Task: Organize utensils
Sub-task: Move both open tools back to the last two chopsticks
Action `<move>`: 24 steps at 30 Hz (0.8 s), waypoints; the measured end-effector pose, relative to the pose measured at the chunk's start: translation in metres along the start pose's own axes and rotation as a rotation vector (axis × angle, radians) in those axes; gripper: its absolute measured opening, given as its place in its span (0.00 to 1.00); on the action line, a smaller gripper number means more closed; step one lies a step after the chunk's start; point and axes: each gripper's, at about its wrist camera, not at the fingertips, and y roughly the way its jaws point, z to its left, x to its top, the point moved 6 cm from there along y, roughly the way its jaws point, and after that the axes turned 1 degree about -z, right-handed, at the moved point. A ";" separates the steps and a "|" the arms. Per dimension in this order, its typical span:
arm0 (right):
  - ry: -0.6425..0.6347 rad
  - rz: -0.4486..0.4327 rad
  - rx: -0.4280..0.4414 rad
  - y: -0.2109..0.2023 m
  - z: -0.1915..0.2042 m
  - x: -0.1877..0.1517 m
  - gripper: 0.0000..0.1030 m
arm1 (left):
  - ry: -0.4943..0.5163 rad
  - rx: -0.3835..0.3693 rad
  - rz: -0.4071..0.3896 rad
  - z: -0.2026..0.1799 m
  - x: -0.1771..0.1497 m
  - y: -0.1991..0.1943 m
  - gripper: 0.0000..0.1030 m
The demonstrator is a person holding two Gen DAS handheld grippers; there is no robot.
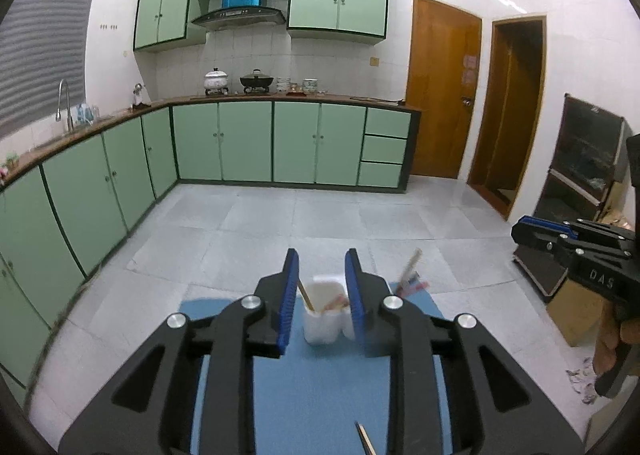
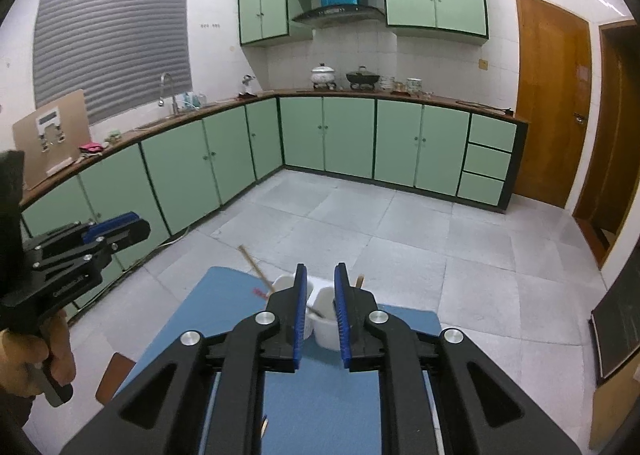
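White cups (image 1: 322, 315) on a blue mat (image 1: 320, 383); black grippers' fingers (image 1: 289, 295) blue; pale green cabinets (image 1: 248, 141).

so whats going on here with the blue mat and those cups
A person holds a hand-held gripper in each hand above a blue mat on a grey tiled kitchen floor. The left hand-held gripper and the right hand-held gripper are both slightly open and empty. Ahead stand white plastic cups already holding wooden chopsticks. One loose wooden stick lies on the mat nearby.
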 end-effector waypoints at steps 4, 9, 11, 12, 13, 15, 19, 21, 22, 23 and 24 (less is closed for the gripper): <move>-0.012 -0.025 0.014 -0.035 0.009 -0.049 0.14 | -0.007 -0.001 -0.009 -0.002 -0.048 -0.032 0.29; -0.023 -0.037 0.011 -0.065 0.028 -0.150 0.17 | -0.070 0.009 0.015 -0.001 -0.142 -0.062 0.30; -0.010 -0.015 0.014 -0.067 0.038 -0.200 0.18 | -0.090 0.046 0.023 0.000 -0.185 -0.072 0.30; -0.012 -0.008 0.012 -0.068 0.042 -0.218 0.18 | -0.101 0.062 0.030 0.000 -0.208 -0.078 0.30; -0.012 -0.004 0.006 -0.069 0.047 -0.240 0.18 | -0.103 0.071 0.039 -0.001 -0.225 -0.081 0.30; 0.014 0.023 0.005 -0.067 0.056 -0.285 0.19 | -0.101 0.086 0.065 -0.004 -0.261 -0.085 0.30; 0.065 0.085 -0.002 -0.055 0.077 -0.362 0.18 | -0.112 0.116 0.108 -0.004 -0.318 -0.093 0.30; 0.067 0.093 -0.017 -0.047 0.088 -0.383 0.18 | -0.134 0.126 0.121 -0.001 -0.334 -0.097 0.30; 0.073 0.099 -0.017 -0.044 0.094 -0.392 0.18 | -0.145 0.132 0.125 0.000 -0.339 -0.098 0.30; 0.073 0.102 -0.017 -0.043 0.098 -0.397 0.18 | -0.152 0.131 0.130 0.000 -0.344 -0.099 0.30; 0.075 0.108 -0.016 -0.041 0.104 -0.404 0.18 | -0.158 0.132 0.132 0.001 -0.347 -0.099 0.30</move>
